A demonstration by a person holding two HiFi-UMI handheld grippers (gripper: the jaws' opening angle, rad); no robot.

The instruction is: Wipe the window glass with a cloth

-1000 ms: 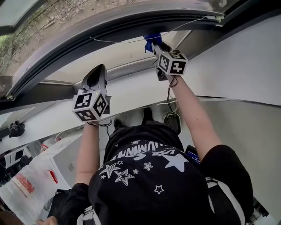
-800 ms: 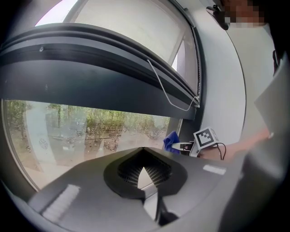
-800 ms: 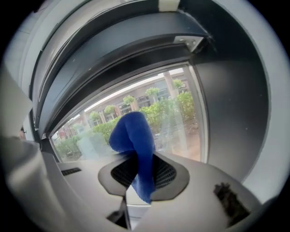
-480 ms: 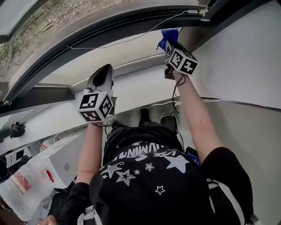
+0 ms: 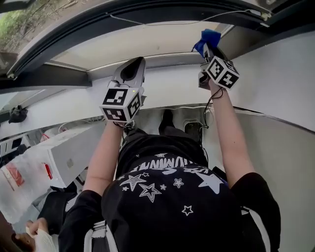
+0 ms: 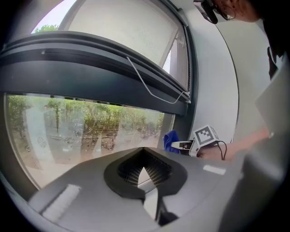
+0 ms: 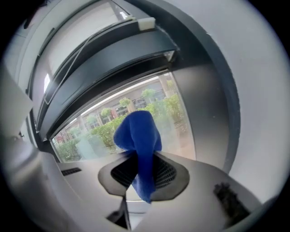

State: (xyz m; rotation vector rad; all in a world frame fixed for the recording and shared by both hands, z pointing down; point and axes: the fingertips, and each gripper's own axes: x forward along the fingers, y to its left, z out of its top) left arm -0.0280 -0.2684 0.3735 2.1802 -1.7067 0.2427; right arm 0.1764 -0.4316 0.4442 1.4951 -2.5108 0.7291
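The window glass shows trees and buildings outside; it also fills the left gripper view. My right gripper is shut on a blue cloth, whose bunched top sticks up in front of the pane near its right-hand corner. In the head view that right gripper is raised at the upper right with the blue cloth at its tip. My left gripper is held up beside it to the left, shut with nothing in it. The left gripper view shows the right gripper and the cloth by the frame.
A dark window frame with a thin cord arches over the glass. A white sill runs below it and a white wall stands at the right. A white box and a plastic bag lie at the lower left.
The right gripper has moved up and to the right with the cloth, toward the window's right corner. The left gripper has moved right and a little higher.
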